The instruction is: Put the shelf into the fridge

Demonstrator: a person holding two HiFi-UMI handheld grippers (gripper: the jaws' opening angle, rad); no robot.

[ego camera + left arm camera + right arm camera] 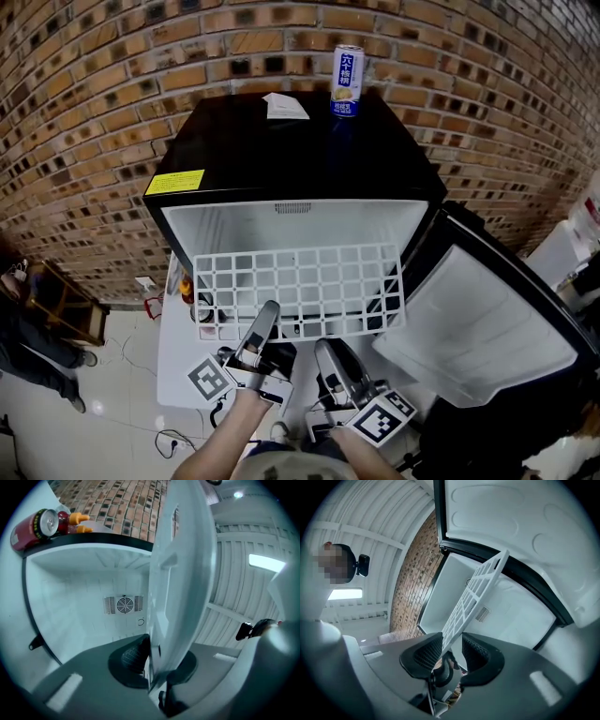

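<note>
A white grid shelf (300, 281) lies across the lower front of the open black fridge (281, 150), partly inside the white compartment. My left gripper (265, 316) is shut on the shelf's near edge, left of centre. In the left gripper view the shelf (180, 573) stands edge-on between the pads, and the gripper (152, 663) clamps it. My right gripper (328, 352) sits just below the shelf's near edge. In the right gripper view the shelf (476, 592) runs between the jaws of that gripper (452, 651), which stand open with a gap on one side.
The fridge door (487, 319) hangs open at the right. A blue-and-white can (347, 80) and a paper (285, 107) rest on the fridge top. A red can (35, 527) lies near small bottles. A brick wall stands behind. A person (37, 328) is at the left.
</note>
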